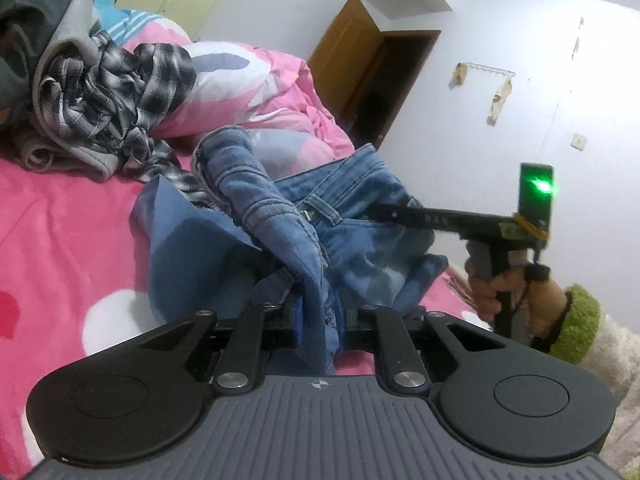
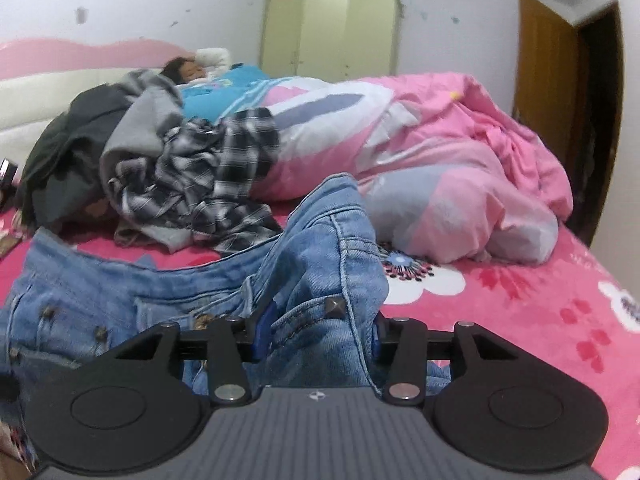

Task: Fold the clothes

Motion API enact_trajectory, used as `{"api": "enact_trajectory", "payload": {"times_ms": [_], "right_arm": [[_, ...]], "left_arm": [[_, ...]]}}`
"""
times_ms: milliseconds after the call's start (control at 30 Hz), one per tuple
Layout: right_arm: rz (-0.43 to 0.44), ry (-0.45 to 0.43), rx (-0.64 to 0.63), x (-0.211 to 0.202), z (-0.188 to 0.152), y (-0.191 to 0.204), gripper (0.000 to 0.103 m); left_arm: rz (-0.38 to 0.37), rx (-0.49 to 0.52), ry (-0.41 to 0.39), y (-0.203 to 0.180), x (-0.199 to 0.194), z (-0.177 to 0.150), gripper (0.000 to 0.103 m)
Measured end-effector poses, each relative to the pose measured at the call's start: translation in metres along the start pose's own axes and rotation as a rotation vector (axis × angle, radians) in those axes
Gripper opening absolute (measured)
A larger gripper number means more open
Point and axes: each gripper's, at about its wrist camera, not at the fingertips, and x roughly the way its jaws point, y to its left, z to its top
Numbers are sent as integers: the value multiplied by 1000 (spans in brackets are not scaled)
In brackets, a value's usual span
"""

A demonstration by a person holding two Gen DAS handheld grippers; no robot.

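Both grippers clamp the blue jeans (image 1: 304, 216), lifted in a bunch over the near part of the pink bedsheet (image 1: 60, 240). The left gripper (image 1: 318, 316) pinches a narrow fold; the right gripper (image 2: 316, 328) squeezes a thicker wad of denim. Farther off lies a plaid shirt (image 2: 208, 176) beside the pink quilt (image 2: 460, 152).

We saw faded blue denim jeans (image 2: 320, 248), coarse and stitched, with dull metal studs. The black plastic left tool (image 1: 318, 316) looked matt, its rivets shiny. The pink fleece bed sheet (image 1: 60, 232) seemed plush, and the grey-and-white checked cotton shirt (image 2: 208, 168) thin and crumpled.
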Motion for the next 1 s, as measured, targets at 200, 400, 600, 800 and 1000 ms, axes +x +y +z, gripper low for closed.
{"api": "enact_trajectory", "payload": {"times_ms": [200, 400, 600, 800, 1000], "right_arm": [[111, -24, -49, -12, -6, 17, 48], [200, -45, 0, -15, -6, 12, 47], [85, 38, 242, 23, -16, -27, 59], [40, 62, 296, 23, -19, -39, 33], [-31, -38, 199, 2, 14, -36, 21]], "left_arm": [[46, -94, -25, 23, 17, 17, 55], [106, -246, -6, 60, 33, 29, 55], [122, -351, 25, 83, 49, 31, 50], [162, -290, -44, 62, 46, 30, 17], [131, -200, -172, 21, 12, 25, 9]]}}
